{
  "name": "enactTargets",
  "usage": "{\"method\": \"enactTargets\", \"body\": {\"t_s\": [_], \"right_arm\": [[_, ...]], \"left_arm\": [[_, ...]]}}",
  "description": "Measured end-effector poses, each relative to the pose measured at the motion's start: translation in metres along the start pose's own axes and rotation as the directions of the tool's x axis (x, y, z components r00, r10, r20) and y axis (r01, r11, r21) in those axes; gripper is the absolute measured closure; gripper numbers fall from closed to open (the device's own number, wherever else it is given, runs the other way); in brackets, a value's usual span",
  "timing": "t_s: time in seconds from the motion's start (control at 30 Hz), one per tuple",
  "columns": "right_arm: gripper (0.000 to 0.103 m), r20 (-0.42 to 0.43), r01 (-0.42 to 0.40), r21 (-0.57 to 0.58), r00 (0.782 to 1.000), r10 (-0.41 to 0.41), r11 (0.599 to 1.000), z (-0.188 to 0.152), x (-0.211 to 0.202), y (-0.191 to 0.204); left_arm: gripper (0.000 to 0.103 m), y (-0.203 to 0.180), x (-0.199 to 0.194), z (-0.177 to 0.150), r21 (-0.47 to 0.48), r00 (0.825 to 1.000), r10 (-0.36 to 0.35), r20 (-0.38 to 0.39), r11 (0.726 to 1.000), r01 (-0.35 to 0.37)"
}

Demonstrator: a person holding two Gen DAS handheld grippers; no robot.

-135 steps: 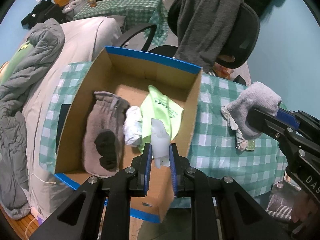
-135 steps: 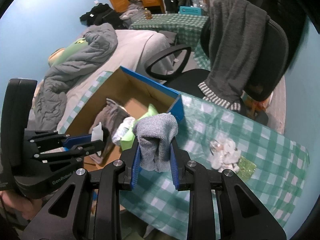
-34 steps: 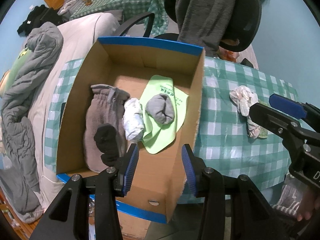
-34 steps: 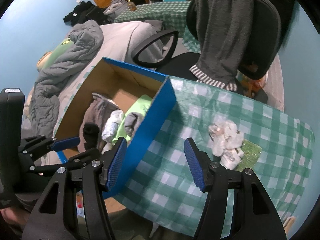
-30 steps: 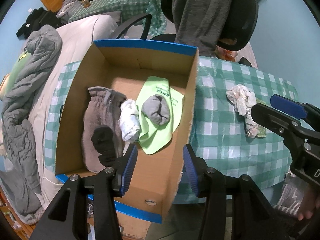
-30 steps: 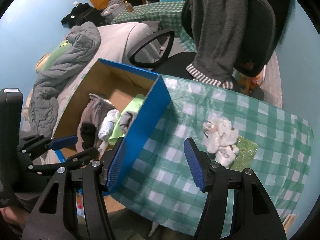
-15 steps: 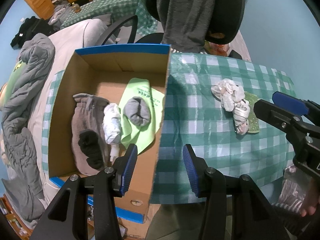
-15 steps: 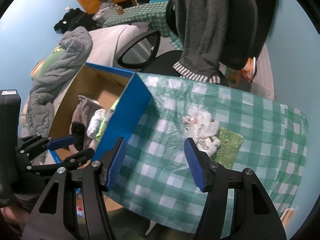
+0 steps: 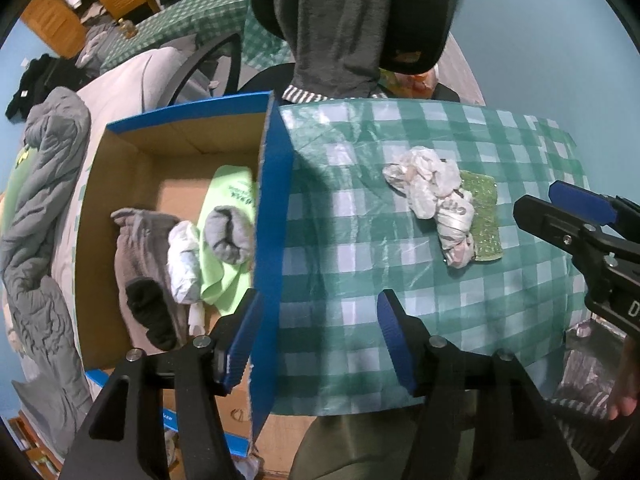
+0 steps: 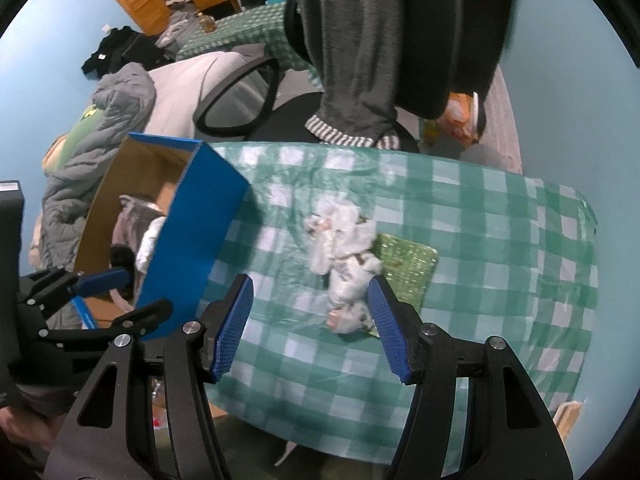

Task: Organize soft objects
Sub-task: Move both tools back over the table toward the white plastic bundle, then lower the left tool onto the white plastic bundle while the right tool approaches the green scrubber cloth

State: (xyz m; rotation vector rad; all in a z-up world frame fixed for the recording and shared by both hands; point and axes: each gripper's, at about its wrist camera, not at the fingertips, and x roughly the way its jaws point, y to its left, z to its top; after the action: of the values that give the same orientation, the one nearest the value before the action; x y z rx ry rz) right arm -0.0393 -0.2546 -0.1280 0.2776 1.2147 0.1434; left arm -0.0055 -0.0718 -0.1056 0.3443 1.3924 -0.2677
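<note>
A crumpled white plastic bag (image 9: pixel 432 200) (image 10: pixel 346 264) lies on the checked tablecloth, partly over a green scouring pad (image 9: pixel 482 216) (image 10: pixel 404 266). The cardboard box (image 9: pixel 272 208) (image 10: pixel 192 232) with blue edges holds a grey sock (image 9: pixel 230 234), a lime cloth (image 9: pixel 228 200), a white wad (image 9: pixel 184 260), a grey-brown garment (image 9: pixel 138 248) and a black sock (image 9: pixel 150 312). My left gripper (image 9: pixel 320 336) hovers over the box's right wall, its jaws opening with nothing between them. My right gripper (image 10: pixel 310 320) is open above the table, the bag just beyond its fingertips.
A black office chair (image 10: pixel 420 40) draped with a dark grey sweater (image 9: pixel 340 28) stands behind the table. A bed with a grey quilt (image 9: pixel 36 216) lies left of the box. The table's near edge (image 10: pixel 360 444) runs below the right gripper.
Both grippers have moved right, away from the box and toward the white bag. The left jaws stand wider than before. The grey sock held earlier now lies in the box.
</note>
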Motion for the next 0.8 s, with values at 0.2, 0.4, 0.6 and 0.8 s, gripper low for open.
{"method": "enactTargets", "body": {"t_s": [0.2, 0.4, 0.6, 0.8], "right_arm": [[0.042, -0.025, 0.03, 0.02, 0.999, -0.029, 0.999, -0.006, 0.01, -0.022], [0.042, -0.068, 0.057, 0.04, 0.996, -0.054, 0.998, -0.008, 0.031, -0.043], [0.042, -0.101, 0.073, 0.05, 0.993, -0.068, 0.996, -0.005, 0.053, -0.056], [0.042, -0.133, 0.087, 0.052, 0.988, -0.08, 0.995, -0.001, 0.077, -0.063]], "left_arm": [[0.042, -0.014, 0.018, 0.008, 0.014, 0.999, -0.01, -0.038, 1.0, 0.011], [0.041, -0.026, 0.035, 0.017, 0.026, 0.998, -0.009, -0.062, 1.0, 0.011], [0.037, -0.031, 0.054, 0.027, 0.019, 0.997, -0.006, -0.082, 1.0, 0.008], [0.033, -0.032, 0.07, 0.036, 0.01, 0.995, -0.004, -0.098, 1.0, 0.005]]}}
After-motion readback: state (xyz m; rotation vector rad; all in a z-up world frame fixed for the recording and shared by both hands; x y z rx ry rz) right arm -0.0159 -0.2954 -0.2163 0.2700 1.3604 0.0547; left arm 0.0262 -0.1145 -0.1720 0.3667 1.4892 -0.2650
